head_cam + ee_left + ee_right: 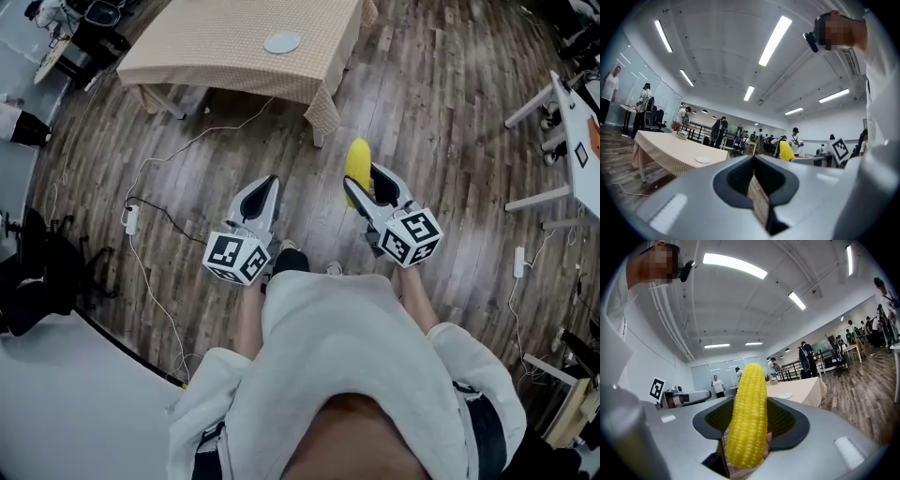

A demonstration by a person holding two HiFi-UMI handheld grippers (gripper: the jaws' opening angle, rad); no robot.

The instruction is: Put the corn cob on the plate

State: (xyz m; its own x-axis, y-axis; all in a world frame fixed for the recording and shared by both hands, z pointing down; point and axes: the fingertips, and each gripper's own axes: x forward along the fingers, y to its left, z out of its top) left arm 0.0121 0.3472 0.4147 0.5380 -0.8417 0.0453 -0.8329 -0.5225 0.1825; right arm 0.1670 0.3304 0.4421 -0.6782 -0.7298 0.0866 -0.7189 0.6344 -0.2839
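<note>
Your right gripper (370, 187) is clamped on the yellow corn cob (357, 159), which sticks out beyond its jaws. Your left gripper (263, 191) has its jaws together, holding nothing. The white plate (281, 42) sits on the cloth-covered table (216, 58), well apart from both.

A large open-plan lab or shared workspace is shown. A wood-plank floor (441, 112) is crossed by loose cables (187, 145) and power strips (131, 220). A table (187, 56) draped in a beige checked cloth is set with a single plate (281, 42), and white-framed workbenches (562, 112) are placed at one side. Long strip lights (774, 40) and exposed pipes (670, 319) are mounted on the white ceiling. Glass partitions (710, 373), office chairs (658, 119) and many standing people (721, 129) are seen behind.
</note>
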